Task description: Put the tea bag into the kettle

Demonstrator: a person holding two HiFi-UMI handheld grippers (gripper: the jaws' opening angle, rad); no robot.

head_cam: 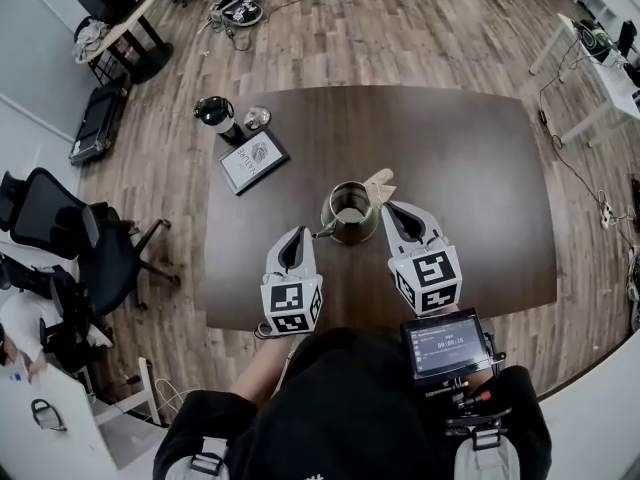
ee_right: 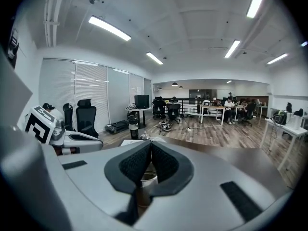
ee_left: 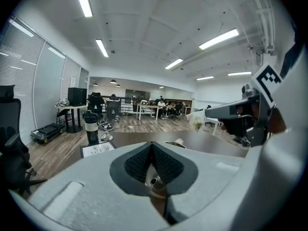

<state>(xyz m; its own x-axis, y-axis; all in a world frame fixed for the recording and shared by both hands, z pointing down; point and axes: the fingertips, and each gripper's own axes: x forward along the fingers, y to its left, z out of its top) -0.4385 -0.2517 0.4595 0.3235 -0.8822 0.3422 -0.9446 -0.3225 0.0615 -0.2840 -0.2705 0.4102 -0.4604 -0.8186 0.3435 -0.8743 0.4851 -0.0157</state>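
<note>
A metal kettle (head_cam: 350,213) stands open-topped in the middle of the dark table (head_cam: 480,168), its spout pointing left. My right gripper (head_cam: 390,208) is at the kettle's right rim and is shut on a pale tea bag (head_cam: 380,182). In the left gripper view the tea bag (ee_left: 197,122) hangs from that gripper's tip. The kettle's rim (ee_right: 147,179) shows just below the closed right pads. My left gripper (head_cam: 297,234) sits left of the spout (ee_left: 154,181), jaws shut with nothing seen between them.
A framed card (head_cam: 253,160), a dark tumbler (head_cam: 215,116) and a small glass object (head_cam: 257,118) stand at the table's far left corner. Office chairs (head_cam: 60,228) are off the left side. The table's near edge runs just under my grippers.
</note>
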